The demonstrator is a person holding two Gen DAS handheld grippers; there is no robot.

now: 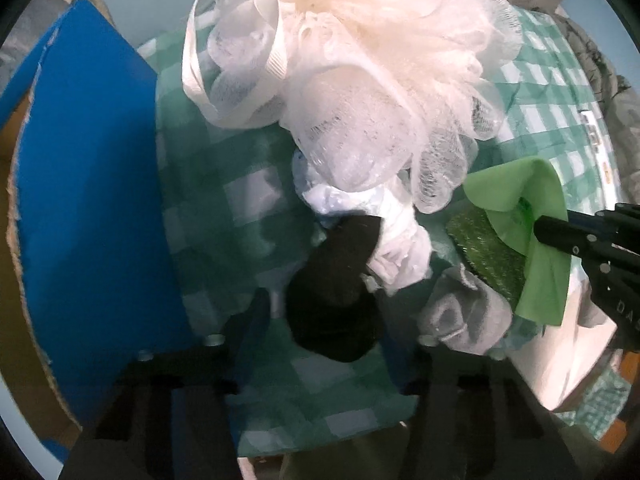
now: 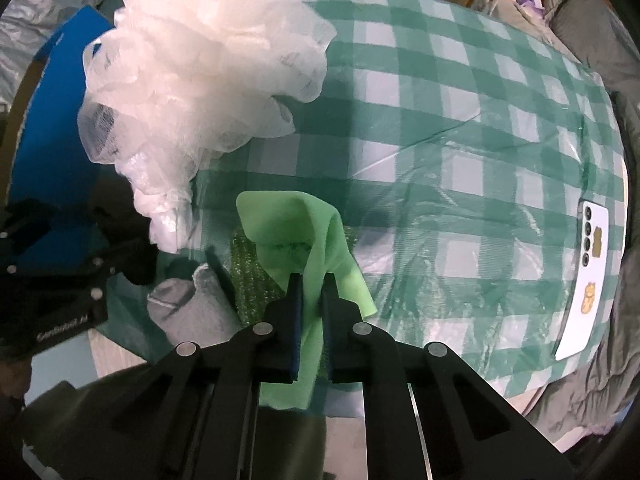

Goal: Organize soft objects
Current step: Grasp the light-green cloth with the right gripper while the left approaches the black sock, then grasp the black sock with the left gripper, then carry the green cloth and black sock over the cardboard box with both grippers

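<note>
My right tongs (image 2: 311, 280) pinch the green cloth (image 2: 316, 236) near the tabletop's (image 2: 460, 140) front edge. My left tongs (image 1: 320, 320) are spread around a black sock (image 1: 332, 292).

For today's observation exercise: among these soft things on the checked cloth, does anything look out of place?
Yes: a white phone lies at the far right edge of the checked cloth, hard and flat, apart from the soft pile where the right gripper pinches the green cloth.
</note>
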